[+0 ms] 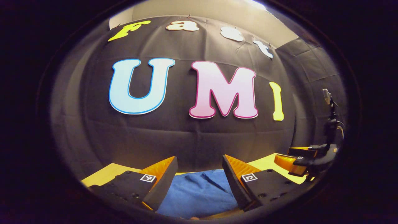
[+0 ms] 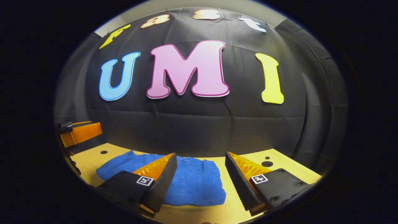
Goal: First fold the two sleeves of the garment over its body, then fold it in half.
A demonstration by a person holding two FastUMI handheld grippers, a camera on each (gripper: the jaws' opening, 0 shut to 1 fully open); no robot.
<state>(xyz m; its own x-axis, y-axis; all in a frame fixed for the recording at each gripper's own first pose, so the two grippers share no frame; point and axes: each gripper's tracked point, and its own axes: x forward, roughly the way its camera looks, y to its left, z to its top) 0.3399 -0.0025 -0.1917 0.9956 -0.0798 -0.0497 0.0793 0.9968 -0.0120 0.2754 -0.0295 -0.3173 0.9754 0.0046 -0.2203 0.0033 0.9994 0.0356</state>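
Note:
A blue garment [image 2: 192,182] lies folded into a compact rectangle on the wooden table [image 2: 279,169], seen in the right gripper view. My right gripper [image 2: 201,158] hovers open above and just in front of it, nothing between its fingers. In the left gripper view the same blue garment [image 1: 199,193] lies below my left gripper [image 1: 199,161], which is open and holds nothing. The right gripper [image 1: 298,163] appears at the right edge of the left gripper view, above the table. The left gripper [image 2: 79,132] appears at the left edge of the right gripper view.
The wooden table [image 1: 105,175] has small round holes [image 2: 266,163] near its back edge. The black cloth wall stands close behind the table. A dark stand with a small device [image 1: 329,118] rises at the right.

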